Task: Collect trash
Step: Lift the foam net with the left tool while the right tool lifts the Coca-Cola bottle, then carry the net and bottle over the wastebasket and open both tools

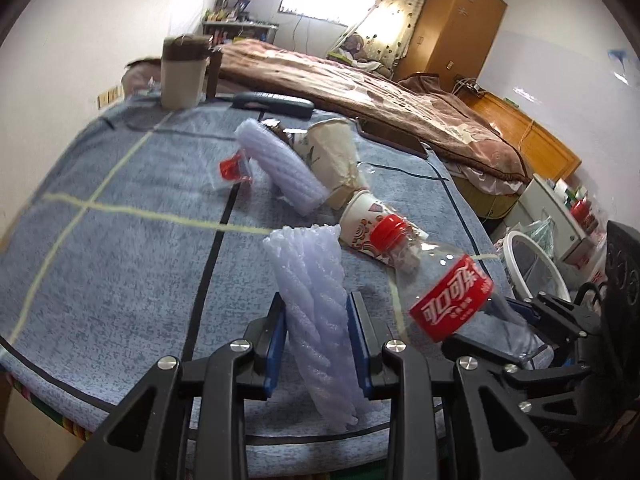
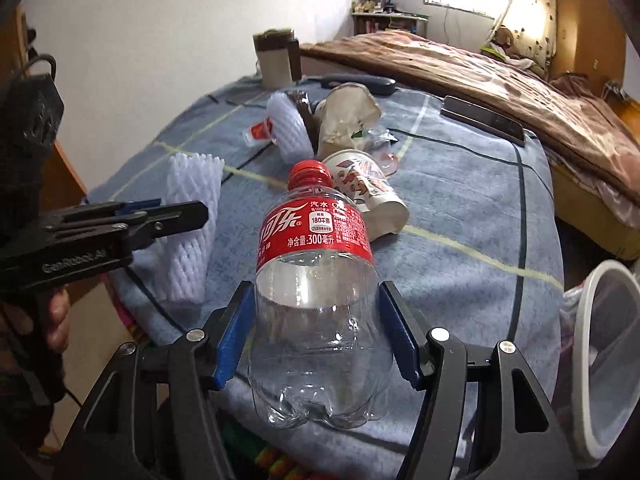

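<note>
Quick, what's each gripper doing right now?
Left gripper: shut on the foam net sleeve.
Right gripper: shut on the empty cola bottle.

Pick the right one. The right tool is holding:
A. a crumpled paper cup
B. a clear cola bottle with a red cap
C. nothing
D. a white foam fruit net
B: the right tool has its blue pads against both sides of the clear cola bottle, while the left tool grips the foam net.
</note>
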The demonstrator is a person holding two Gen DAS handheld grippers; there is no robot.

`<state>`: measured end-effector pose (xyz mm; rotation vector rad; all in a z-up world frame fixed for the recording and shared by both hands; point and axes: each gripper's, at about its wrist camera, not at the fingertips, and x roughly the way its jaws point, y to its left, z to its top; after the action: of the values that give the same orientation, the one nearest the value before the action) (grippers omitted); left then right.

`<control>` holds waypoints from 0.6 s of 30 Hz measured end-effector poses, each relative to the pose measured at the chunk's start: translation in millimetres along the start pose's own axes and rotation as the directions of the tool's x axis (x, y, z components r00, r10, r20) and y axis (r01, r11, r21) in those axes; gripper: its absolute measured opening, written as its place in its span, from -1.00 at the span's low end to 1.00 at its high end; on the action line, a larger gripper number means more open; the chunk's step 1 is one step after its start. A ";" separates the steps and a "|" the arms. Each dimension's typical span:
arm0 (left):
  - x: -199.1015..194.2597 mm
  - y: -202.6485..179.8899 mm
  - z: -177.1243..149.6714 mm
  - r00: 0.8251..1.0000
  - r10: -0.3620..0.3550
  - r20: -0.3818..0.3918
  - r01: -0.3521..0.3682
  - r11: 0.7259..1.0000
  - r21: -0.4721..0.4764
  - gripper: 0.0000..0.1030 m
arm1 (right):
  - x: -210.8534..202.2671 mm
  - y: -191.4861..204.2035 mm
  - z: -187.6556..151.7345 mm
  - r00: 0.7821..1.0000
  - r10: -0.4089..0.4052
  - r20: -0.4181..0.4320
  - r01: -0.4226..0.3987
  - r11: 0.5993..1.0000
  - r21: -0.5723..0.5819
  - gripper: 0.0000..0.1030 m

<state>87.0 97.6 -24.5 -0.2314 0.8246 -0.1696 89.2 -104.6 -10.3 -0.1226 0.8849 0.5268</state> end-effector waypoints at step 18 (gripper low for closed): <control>-2.6 -115.4 31.3 0.980 -0.195 0.044 0.184 0.965 0.188 -0.40 | -79.8 -73.8 -23.5 0.966 -0.208 0.155 0.168 0.957 0.236 0.24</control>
<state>101.6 -8.4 28.9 -0.1412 0.7193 -0.4146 67.4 -206.9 27.5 0.0428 0.7414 0.2529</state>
